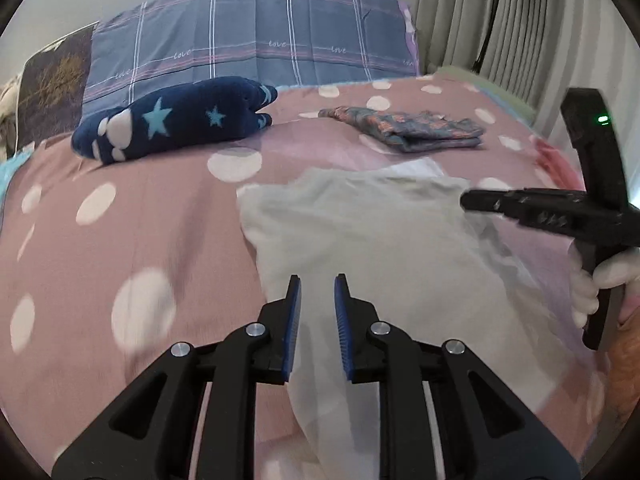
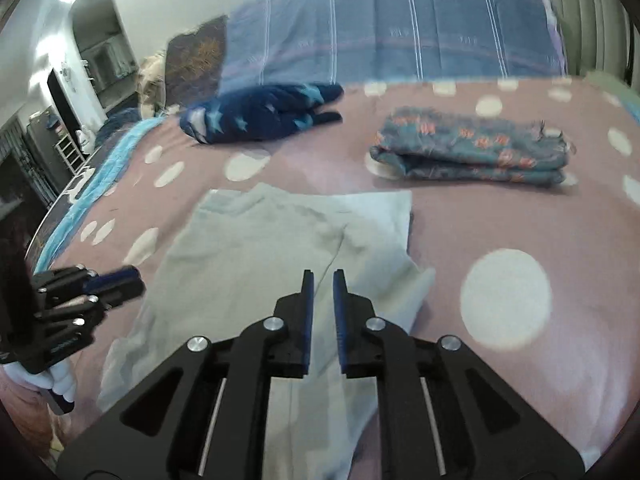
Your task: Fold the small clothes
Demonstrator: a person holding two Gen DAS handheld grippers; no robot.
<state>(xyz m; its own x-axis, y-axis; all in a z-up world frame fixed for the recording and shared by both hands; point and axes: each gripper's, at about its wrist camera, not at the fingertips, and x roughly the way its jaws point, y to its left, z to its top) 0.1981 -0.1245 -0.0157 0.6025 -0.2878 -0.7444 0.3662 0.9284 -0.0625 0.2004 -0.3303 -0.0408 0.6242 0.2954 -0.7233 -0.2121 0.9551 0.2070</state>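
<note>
Where the blue-grey plaid pillow (image 1: 248,36) leans at the head of the bed, I can read the word "love" stitched in white script along its stripes, several times over; it is the only writing I can make out, and in my right camera the same letters smear into unreadable marks.

My left gripper (image 1: 317,284) hangs over the near part of the pale garment (image 1: 360,232) with its ribbed blue pads a narrow gap apart and nothing pinched between them; the cloth lies below, not in the jaws. My right gripper (image 2: 323,276) stands likewise slightly parted over the same garment (image 2: 256,264), empty; seen from the left camera it is a black angular shape with a small green light, gripped by my white-gloved hand (image 1: 600,280).

That garment is a soft, thin, off-white fabric, spread mostly flat on the pink bedspread (image 1: 120,220) with white polka dots; it looks like small trousers or a top with a centre seam, though motion blur leaves me unsure which.

Further back lies a folded teal cloth (image 2: 472,152) with small orange motifs, layered in a neat oblong; to its left, a plush navy fleece item (image 1: 176,120) with pale blue stars and white paw-like patches, rolled and lumpy; beside the pillow, a dark brown cushion (image 1: 56,80); pleated curtains (image 1: 480,20) hang at the right.
</note>
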